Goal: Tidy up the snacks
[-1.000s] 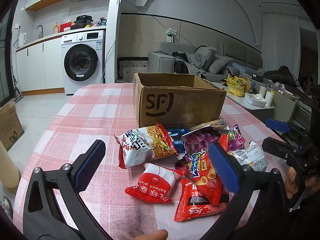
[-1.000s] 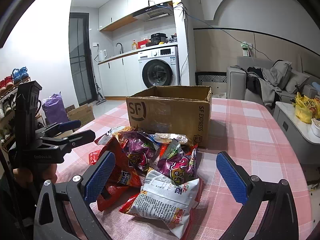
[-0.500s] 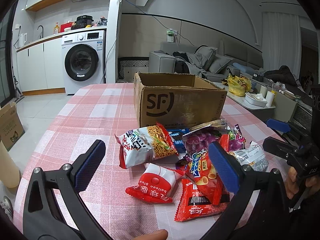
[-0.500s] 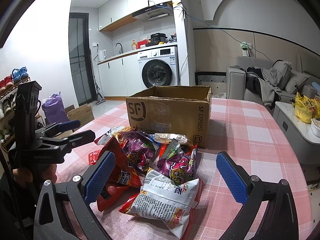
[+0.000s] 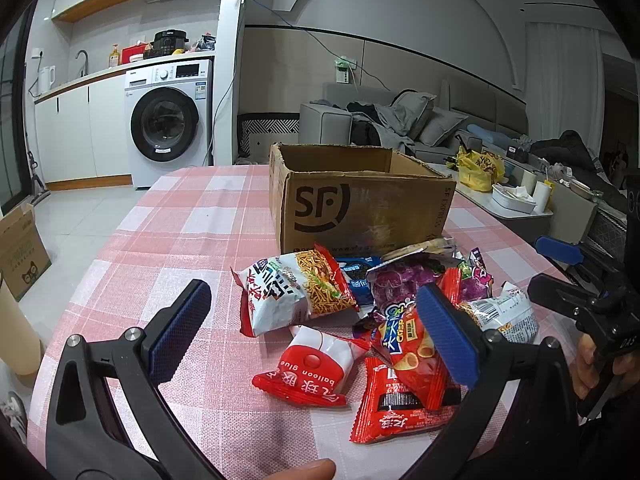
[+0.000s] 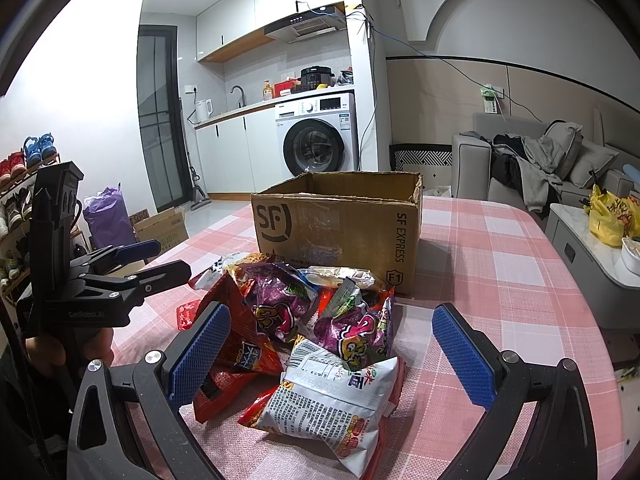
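Observation:
A pile of snack bags lies on the pink checked tablecloth (image 5: 180,232) in front of an open cardboard box (image 5: 360,208) marked SF. In the left wrist view I see a white noodle-snack bag (image 5: 296,288), a red and white balloon glue pack (image 5: 308,364) and red crisp bags (image 5: 408,384). My left gripper (image 5: 316,328) is open just above the near side of the pile, holding nothing. In the right wrist view my right gripper (image 6: 332,356) is open around a white bag (image 6: 328,396), with purple bags (image 6: 352,332) behind it. The box (image 6: 340,228) stands beyond.
The other gripper shows at each view's edge: the right one (image 5: 576,280), the left one (image 6: 120,272), each in a hand. A washing machine (image 5: 168,120), a sofa (image 5: 384,124) and a side table (image 5: 512,200) with a yellow bag stand beyond the table.

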The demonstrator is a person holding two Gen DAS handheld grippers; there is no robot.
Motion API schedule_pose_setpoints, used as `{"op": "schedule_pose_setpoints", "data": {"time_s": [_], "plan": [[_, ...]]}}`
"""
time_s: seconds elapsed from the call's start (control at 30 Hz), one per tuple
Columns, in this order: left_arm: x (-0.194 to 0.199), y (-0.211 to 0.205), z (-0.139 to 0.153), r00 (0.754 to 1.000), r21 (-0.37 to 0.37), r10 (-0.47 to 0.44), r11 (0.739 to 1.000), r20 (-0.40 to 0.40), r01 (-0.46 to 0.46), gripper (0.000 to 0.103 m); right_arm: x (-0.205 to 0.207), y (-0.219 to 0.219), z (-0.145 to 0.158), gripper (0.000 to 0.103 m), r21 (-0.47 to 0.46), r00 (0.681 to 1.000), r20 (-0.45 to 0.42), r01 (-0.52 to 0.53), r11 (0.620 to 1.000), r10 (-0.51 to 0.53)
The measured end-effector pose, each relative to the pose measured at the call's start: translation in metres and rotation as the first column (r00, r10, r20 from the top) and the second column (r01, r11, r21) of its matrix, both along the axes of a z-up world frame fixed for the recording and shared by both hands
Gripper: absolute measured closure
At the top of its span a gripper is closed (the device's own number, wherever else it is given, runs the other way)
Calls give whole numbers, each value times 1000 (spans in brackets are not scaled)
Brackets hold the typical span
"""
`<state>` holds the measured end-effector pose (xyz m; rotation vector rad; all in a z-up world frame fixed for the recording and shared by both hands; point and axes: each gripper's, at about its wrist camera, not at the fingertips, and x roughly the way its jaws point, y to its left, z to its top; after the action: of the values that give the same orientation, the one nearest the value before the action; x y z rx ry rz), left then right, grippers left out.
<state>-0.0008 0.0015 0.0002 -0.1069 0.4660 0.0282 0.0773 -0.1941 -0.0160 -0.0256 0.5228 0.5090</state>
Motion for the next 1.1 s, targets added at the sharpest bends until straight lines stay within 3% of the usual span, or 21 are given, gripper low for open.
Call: {"op": "schedule_pose_setpoints", "data": {"time_s": [1.1], "plan": [[4,4,-4,1000,-1,2,1000,-24,-2,1,-1,-1,3,0,-6,1000,-9,18,1000,-18]]}}
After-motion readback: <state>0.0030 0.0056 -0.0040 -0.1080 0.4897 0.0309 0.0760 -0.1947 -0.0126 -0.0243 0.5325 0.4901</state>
